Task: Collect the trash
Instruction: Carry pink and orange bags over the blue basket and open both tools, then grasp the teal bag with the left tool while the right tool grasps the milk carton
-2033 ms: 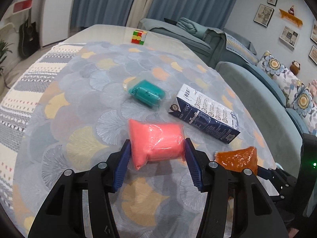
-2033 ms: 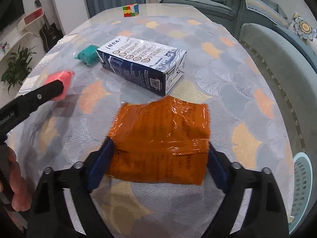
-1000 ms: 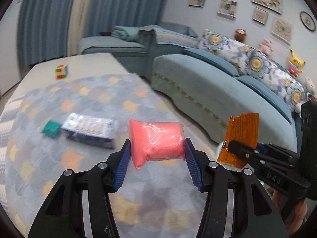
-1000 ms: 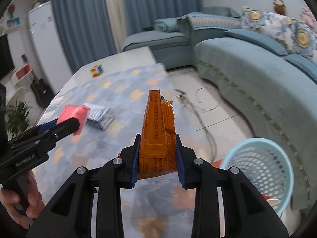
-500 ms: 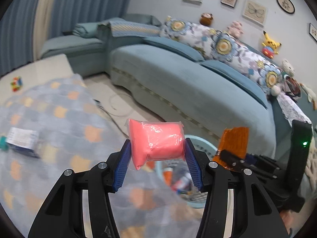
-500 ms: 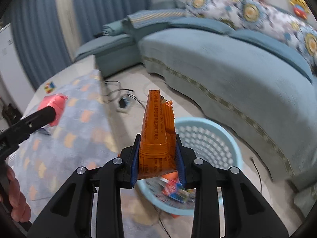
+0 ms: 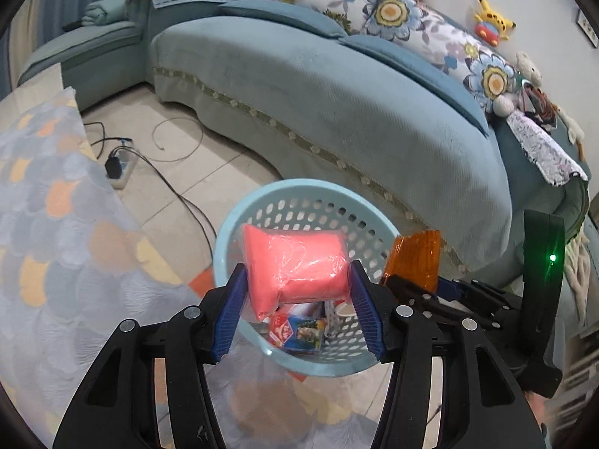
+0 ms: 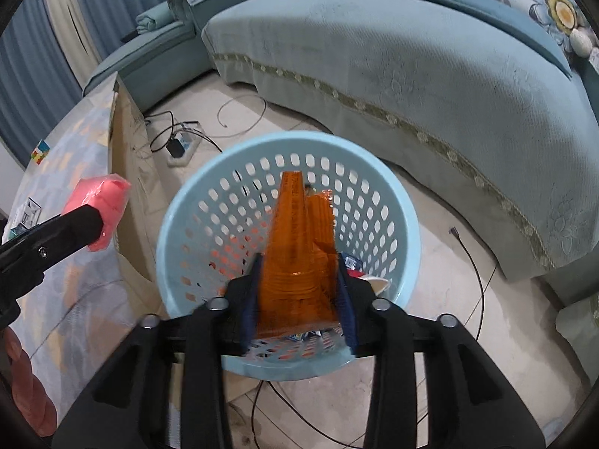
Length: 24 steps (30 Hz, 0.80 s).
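Note:
My left gripper (image 7: 297,305) is shut on a pink plastic-wrapped packet (image 7: 295,267) and holds it above the light blue perforated basket (image 7: 239,220) on the floor. My right gripper (image 8: 297,299) is shut on an orange wrapper (image 8: 299,247) and holds it over the same basket (image 8: 393,194). The orange wrapper also shows in the left wrist view (image 7: 413,258), to the right of the pink packet. The pink packet shows at the left of the right wrist view (image 8: 101,205). Several wrappers (image 7: 297,331) lie in the basket's bottom.
A teal sofa (image 7: 355,104) with flowered cushions curves behind the basket. The table with a patterned cloth (image 7: 56,243) is at the left. A power strip (image 7: 118,166) and cables lie on the tiled floor. A milk carton (image 8: 26,211) and a colour cube (image 8: 39,153) stay on the table.
Both grippers carried their packets from the table out over the floor basket. The basket grew larger and now sits right under both packets.

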Tool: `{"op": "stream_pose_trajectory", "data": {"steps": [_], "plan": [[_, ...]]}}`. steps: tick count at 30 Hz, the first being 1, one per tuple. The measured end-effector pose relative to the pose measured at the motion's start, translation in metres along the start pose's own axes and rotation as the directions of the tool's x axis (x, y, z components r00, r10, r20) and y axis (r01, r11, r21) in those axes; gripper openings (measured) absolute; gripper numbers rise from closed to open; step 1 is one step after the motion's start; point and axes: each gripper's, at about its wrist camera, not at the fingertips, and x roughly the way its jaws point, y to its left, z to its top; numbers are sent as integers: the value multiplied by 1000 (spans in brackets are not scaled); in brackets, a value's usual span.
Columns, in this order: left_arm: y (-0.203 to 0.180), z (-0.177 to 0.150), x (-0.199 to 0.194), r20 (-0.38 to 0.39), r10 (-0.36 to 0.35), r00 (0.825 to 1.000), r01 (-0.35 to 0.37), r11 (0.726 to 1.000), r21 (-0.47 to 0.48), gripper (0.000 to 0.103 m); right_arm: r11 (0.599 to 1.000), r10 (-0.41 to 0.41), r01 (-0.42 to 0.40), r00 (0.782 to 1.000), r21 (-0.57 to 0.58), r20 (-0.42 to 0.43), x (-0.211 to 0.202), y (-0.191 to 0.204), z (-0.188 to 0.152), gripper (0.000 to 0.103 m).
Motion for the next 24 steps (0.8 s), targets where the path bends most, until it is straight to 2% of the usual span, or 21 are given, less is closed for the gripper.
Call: {"op": "stream_pose_trajectory", "data": {"steps": [2, 5, 9, 17, 24], "plan": [[-2, -1, 4, 2, 5, 1000, -5, 1000, 3, 58, 999, 19, -19, 1000, 27, 1, 2, -5, -1, 68], [-2, -1, 4, 16, 5, 1000, -5, 1000, 4, 68, 998, 34, -36, 999, 54, 23, 2, -14, -1, 68], [4, -3, -1, 27, 4, 1000, -3, 1000, -12, 69, 996, 35, -37, 999, 84, 20, 4, -21, -2, 68], [13, -1, -14, 46, -4, 999, 6, 999, -41, 72, 998, 23, -25, 1000, 64, 21, 0, -14, -5, 68], [20, 4, -43, 97, 6, 995, -2, 999, -43, 72, 999, 44, -45, 997, 14, 71, -17, 5, -4, 68]]}}
